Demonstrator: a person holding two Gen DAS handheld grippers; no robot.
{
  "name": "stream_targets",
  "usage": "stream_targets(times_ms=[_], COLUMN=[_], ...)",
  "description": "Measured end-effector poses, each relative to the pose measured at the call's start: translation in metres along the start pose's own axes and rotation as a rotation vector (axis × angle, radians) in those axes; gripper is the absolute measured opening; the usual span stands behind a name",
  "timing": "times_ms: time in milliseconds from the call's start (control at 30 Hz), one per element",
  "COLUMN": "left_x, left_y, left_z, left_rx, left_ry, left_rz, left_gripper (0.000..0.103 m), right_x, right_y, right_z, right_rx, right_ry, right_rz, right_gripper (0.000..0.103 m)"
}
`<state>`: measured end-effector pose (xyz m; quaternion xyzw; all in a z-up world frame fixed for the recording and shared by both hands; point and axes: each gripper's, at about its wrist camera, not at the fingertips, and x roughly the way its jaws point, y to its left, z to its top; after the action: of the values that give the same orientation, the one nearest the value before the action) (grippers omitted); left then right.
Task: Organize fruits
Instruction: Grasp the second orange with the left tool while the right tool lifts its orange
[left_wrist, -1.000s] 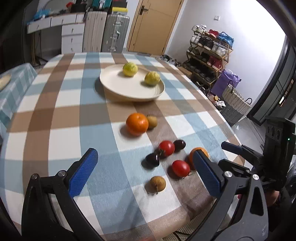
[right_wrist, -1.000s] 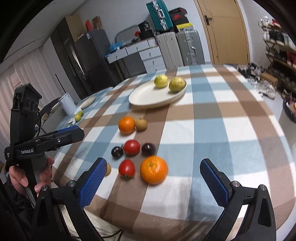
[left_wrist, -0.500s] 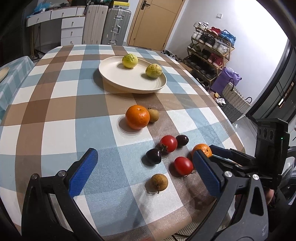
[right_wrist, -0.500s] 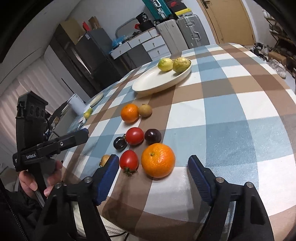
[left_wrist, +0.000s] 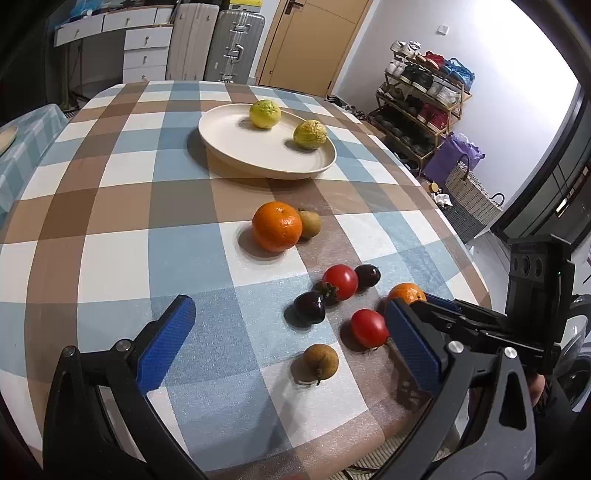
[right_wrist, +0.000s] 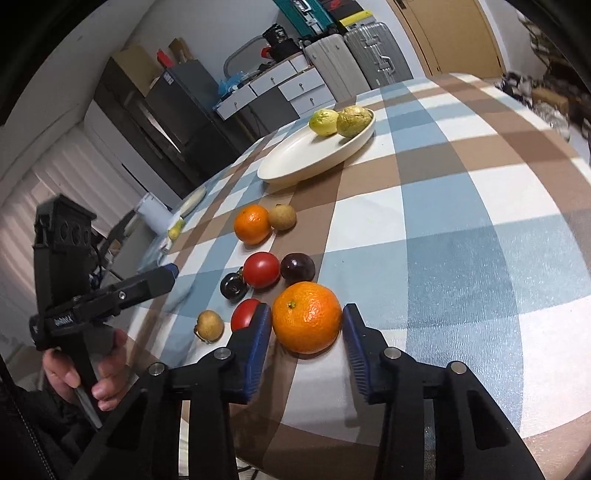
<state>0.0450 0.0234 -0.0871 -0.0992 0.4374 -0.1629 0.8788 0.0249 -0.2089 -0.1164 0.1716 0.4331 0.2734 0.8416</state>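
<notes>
We see the right gripper (right_wrist: 306, 328) with its blue-padded jaws just closed in around the large round orange (right_wrist: 306, 316) nearest the table edge; both pads meet its sides. The orange rests on the checked blue, brown and white tablecloth (right_wrist: 461, 221), beside a red tomato (right_wrist: 243, 319). The left gripper (left_wrist: 291, 336) hovers with jaws wide, holding nothing. Two yellow-green citrus fruits (left_wrist: 264, 113) lie on the round cream plate (left_wrist: 236, 140).
</notes>
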Motion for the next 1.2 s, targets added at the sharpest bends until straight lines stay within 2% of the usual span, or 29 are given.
stream_targets(times_ms=[233, 400, 700, 867, 1000, 1133, 1200], left_x=[0.001, 0.004, 0.025, 0.050, 0.063, 0.072, 0.075], left_y=[0.009, 0.018, 0.025, 0.030, 0.034, 0.039, 0.042], left_z=[0.001, 0.005, 0.034, 0.052, 0.058, 0.062, 0.063], left_rx=[-0.026, -0.049, -0.044, -0.045, -0.057, -0.079, -0.096], left_ry=[-0.001, 0.001, 0.008, 0.054, 0.061, 0.061, 0.059], left_rz=[-0.011, -0.019, -0.007, -0.076, -0.094, -0.105, -0.127], left_gripper=[0.102, 0.102, 0.102, 0.102, 0.102, 0.090, 0.089], right_x=[0.000, -0.003, -0.010, -0.018, -0.022, -0.019, -0.019], right_y=[0.002, -0.001, -0.011, -0.015, -0.015, -0.015, -0.016], right_z=[0.000, 0.001, 0.007, 0.017, 0.027, 0.038, 0.041], right_rx=[-0.011, 0.001, 0.019, 0.030, 0.022, 0.013, 0.014], right_ry=[-0.004, -0.019, -0.074, -0.121, -0.148, -0.137, -0.137], right_rz=[-0.012, 0.013, 0.046, 0.078, 0.091, 0.091, 0.095], right_gripper=[0.039, 0.039, 0.039, 0.039, 0.039, 0.039, 0.039])
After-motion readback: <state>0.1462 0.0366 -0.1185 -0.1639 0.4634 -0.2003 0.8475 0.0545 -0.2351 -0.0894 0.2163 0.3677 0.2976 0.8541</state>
